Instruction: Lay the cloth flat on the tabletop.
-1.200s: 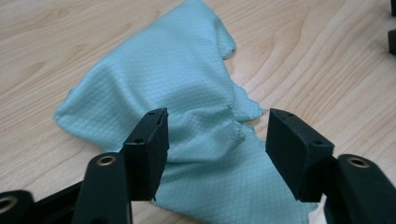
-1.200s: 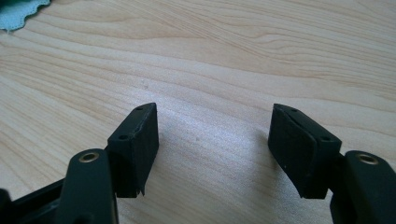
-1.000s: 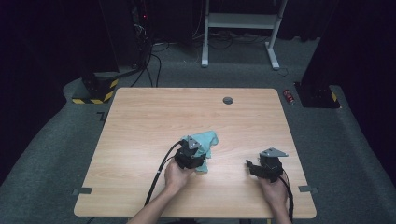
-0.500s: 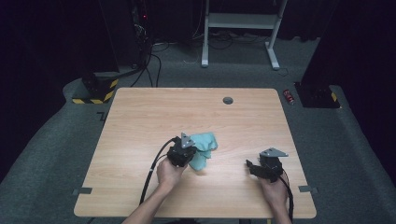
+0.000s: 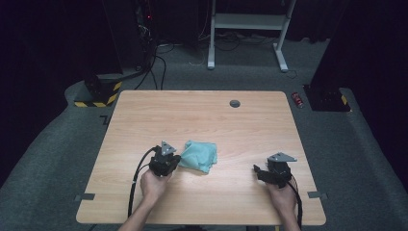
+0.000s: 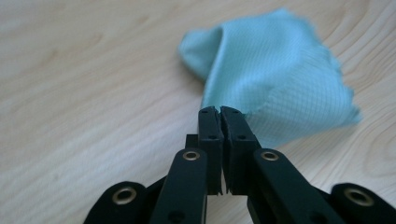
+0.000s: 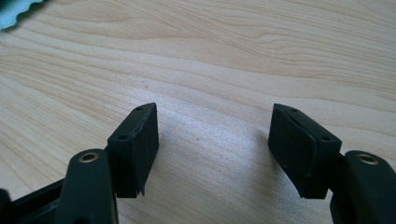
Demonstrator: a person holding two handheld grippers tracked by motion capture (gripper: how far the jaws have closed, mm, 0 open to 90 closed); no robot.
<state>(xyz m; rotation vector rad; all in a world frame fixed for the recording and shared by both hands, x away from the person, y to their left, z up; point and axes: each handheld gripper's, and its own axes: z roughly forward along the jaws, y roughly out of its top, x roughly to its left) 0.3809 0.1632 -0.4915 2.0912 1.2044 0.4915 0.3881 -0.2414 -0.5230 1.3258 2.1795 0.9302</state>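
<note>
Cloth (image 6: 275, 79) pinched in L jaws.

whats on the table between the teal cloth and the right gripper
Nothing: in the high view, only bare wood of the table separates the teal cloth from the right gripper.

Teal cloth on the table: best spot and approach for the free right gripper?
Probably the cloth's right edge, the free side facing the open right gripper, coming low across the bare table. The left gripper is already shut on the opposite edge, and the cloth lies crumpled.
</note>
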